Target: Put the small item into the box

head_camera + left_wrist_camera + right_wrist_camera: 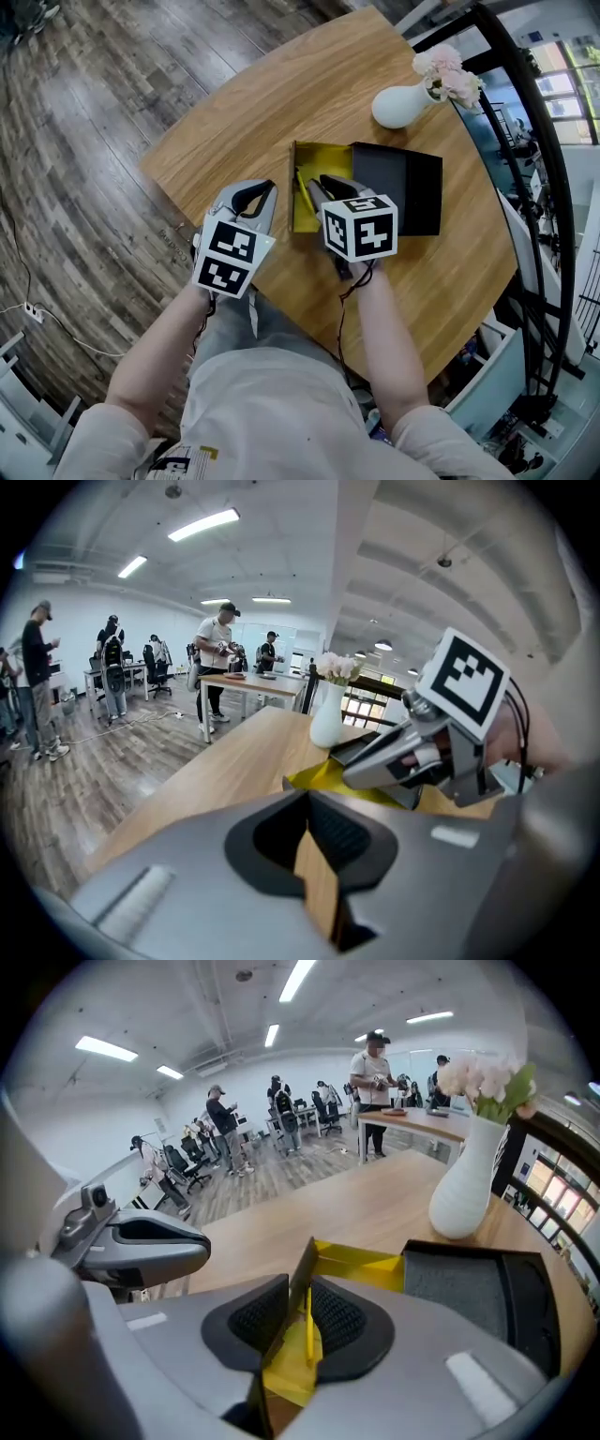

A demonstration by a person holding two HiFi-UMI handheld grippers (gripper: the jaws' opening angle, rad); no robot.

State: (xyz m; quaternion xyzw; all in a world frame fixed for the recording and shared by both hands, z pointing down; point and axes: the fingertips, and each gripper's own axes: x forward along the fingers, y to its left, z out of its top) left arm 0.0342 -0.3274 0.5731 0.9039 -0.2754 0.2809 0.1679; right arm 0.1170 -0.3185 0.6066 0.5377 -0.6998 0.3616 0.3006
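your right gripper point(319, 187) hangs over the open yellow box point(321, 150), at the middle of the wooden table point(281, 103). its black lid point(398, 187) lies opened to the right. in the right gripper view the jaws stand only a little apart. through this narrow gap you see the near wall of the box and a thin yellow stick point(307, 1326). the stick point(303, 192) seems to lie on the yellow floor of the box, along its left side. i judge it is not pinched any more, but this is not fully sure.

your left gripper point(262, 192) waits just left of the box, over the table. its jaws are nearly together and there is nothing between them, only wood behind.

so the placing step looks almost done. for the next move, lift the right gripper straight up and keep the jaws loose, so the stick and the box wall do not come with it. the white vase point(398, 103) stands far right, well apart.
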